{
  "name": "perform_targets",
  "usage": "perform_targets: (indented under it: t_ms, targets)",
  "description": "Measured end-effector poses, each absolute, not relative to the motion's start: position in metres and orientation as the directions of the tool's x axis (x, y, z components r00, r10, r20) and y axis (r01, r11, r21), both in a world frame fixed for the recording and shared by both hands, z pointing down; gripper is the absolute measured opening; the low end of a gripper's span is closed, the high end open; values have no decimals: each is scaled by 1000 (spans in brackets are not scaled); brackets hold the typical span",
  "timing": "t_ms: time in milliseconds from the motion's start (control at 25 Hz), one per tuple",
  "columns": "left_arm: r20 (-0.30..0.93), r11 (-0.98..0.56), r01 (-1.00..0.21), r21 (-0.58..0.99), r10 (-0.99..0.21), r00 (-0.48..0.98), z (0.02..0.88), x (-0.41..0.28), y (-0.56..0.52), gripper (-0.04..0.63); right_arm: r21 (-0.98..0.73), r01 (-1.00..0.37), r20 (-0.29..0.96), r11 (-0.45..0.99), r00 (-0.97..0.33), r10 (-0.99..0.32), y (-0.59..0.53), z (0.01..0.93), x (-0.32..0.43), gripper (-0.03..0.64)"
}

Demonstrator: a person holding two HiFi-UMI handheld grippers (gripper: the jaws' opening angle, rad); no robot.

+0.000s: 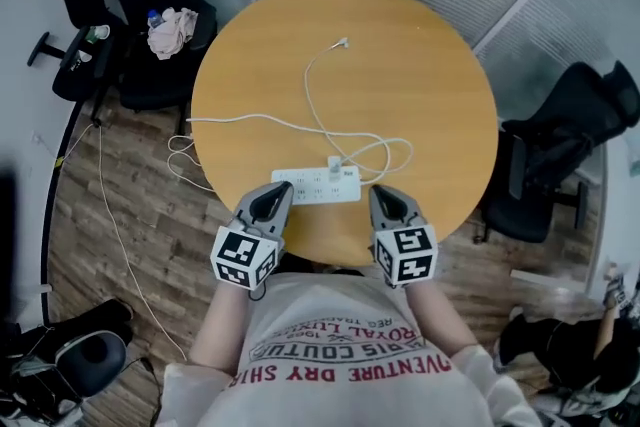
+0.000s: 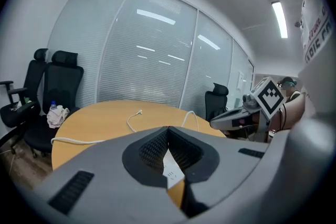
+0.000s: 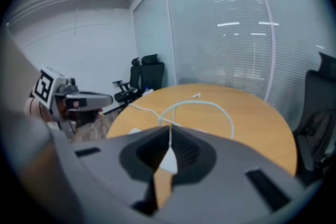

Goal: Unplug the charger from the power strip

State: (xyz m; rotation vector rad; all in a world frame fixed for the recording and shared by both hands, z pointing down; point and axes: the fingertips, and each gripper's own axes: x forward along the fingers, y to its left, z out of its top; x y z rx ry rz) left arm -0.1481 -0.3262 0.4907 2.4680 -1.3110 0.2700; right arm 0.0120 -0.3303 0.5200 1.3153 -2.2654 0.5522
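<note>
A charger (image 1: 335,164) plugged into the power strip (image 1: 316,185)
The left claw (image 1: 280,189) and right claw (image 1: 384,193) are pressed together, empty; the power strip lies just ahead on the table (image 1: 430,65)

The only words that can be read are red print on the white shirt (image 1: 340,355), upside down in the head view. An arched line gives "VENTURE DRY SHI", cut off at both ends. Above it stand "ROYAL LUX" and a smaller "REG TRA", the rest unclear. Red letters on the same shirt in the left gripper view are too cut off to read. The left cube (image 1: 243,257) and the right cube (image 1: 405,255) bear black-and-white square codes, no letters. Marks on the power strip (image 1: 315,185) are too small to read.
</note>
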Motion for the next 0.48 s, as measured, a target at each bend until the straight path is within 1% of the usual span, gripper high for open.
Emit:
perform_targets:
  t_ms: [160, 280, 480]
  targets:
    - [401, -595, -782, 187, -680, 614, 532, -148, -343, 35, -117, -902, 612, 416, -395, -685, -338, 545, -1, 29]
    - [453, -624, -751, 218, -617, 644, 563, -148, -352, 34, -112, -909, 639, 402, -376, -671, -341, 564, -13, 29]
    - [552, -725, -653, 217, -461, 695, 613, -133, -348, 34, -120, -915, 708, 386, -352, -612, -341, 596, -25, 31]
